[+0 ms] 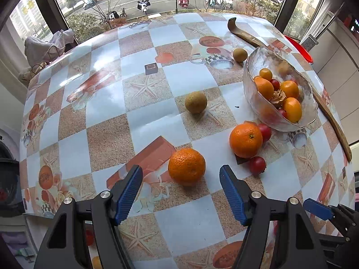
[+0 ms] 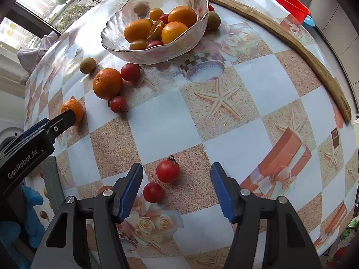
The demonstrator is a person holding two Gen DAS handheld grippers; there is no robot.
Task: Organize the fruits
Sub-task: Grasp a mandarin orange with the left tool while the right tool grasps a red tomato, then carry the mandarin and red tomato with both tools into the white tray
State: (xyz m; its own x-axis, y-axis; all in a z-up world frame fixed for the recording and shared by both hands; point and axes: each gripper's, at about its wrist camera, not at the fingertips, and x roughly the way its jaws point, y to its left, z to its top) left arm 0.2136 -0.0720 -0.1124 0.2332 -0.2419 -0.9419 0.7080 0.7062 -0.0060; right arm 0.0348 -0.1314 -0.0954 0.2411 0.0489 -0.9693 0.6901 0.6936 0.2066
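Note:
My left gripper [image 1: 181, 177] is open, its blue pads either side of an orange [image 1: 186, 166] that lies on the table just ahead. A second orange [image 1: 246, 140] lies further right with two cherry tomatoes [image 1: 257, 165] beside it. A glass bowl [image 1: 253, 89] holds oranges, small tomatoes and a husked fruit. Two green-brown fruits [image 1: 195, 102] lie on the table beyond. My right gripper [image 2: 176, 179] is open above two cherry tomatoes [image 2: 167, 170]. The bowl [image 2: 116, 42] also shows at the top of the right wrist view, and the left gripper [image 2: 67, 116] at the left.
The table wears a checkered cloth with starfish prints [image 1: 107, 103]. A long curved wooden stick [image 2: 303, 51] lies along the far right edge. A red basin [image 2: 289, 2] stands beyond the table. A window is behind the table.

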